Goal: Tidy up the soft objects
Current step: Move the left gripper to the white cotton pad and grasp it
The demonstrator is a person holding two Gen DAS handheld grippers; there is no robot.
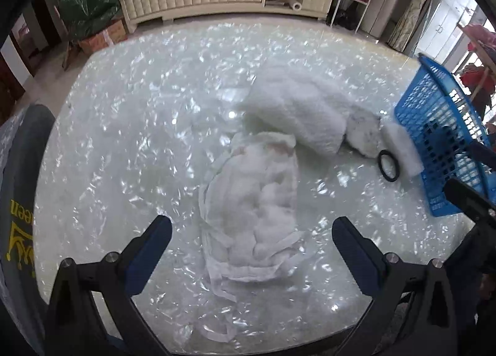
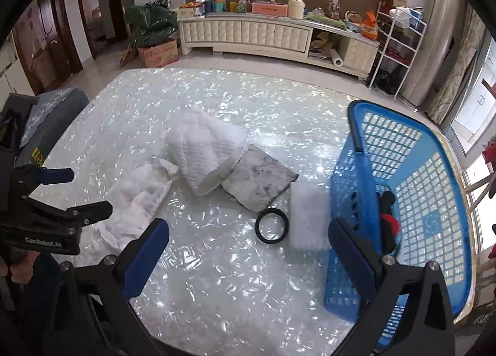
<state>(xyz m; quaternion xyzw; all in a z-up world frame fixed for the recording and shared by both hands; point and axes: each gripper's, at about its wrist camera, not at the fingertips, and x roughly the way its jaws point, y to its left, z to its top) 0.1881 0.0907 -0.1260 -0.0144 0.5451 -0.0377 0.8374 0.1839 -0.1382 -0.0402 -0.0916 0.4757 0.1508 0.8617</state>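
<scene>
Blue-padded fingers of the left gripper (image 1: 251,233) stand spread wide apart, released, over a crumpled white gauze cloth (image 1: 251,204) that lies loose on the shimmering white pearl-patterned table (image 1: 130,126). This cloth is thin and wrinkled, with faint pinkish marks near its far end and narrow strips trailing off its near edge; nothing touches it.

Just beyond it, touching its far end, lies a thick folded white terry towel (image 2: 201,151), fluffy and ribbed, its open folds facing the camera in the right wrist view. Against the towel's right side rests a flat grey-white stained square rag (image 2: 259,181) with a dark edge. Near the rag's front corner sits a black elastic ring (image 2: 272,226), lying flat, and just beside the ring is a white rectangular foam sponge (image 2: 308,216), whose right edge meets the wall of a blue plastic lattice basket (image 2: 434,176).

The basket stands at the table's right edge, and inside it lies a small object in red and black (image 2: 389,219), too blurred to identify.

The right gripper (image 2: 248,241) is likewise released, its fingers wide apart and holding nothing, hovering above the table with one finger in front of the basket wall. At the table's left edge lies a dark grey fabric item with yellow lettering (image 1: 21,201).
</scene>
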